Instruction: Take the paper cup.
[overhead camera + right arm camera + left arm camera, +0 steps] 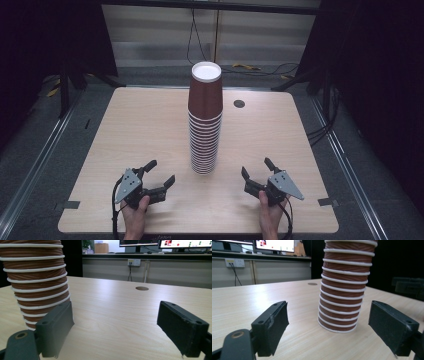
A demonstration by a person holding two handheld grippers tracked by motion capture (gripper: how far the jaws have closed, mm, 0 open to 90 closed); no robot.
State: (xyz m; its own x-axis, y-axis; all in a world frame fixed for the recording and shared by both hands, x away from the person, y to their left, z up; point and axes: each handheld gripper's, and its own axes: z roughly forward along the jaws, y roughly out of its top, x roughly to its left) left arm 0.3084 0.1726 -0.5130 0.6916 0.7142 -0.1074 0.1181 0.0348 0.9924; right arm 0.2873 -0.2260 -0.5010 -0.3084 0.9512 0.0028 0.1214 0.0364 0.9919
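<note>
High view puts the stack of brown paper cups (pixel 205 120) upright on the surface (pixel 125 130), ahead of us and between both hands. Our left gripper (pixel 161 172) has it forward and to its right; our right gripper (pixel 256 167) has it forward and to its left. Both stand spread and hold nothing. We judge the two about equally near.
</note>
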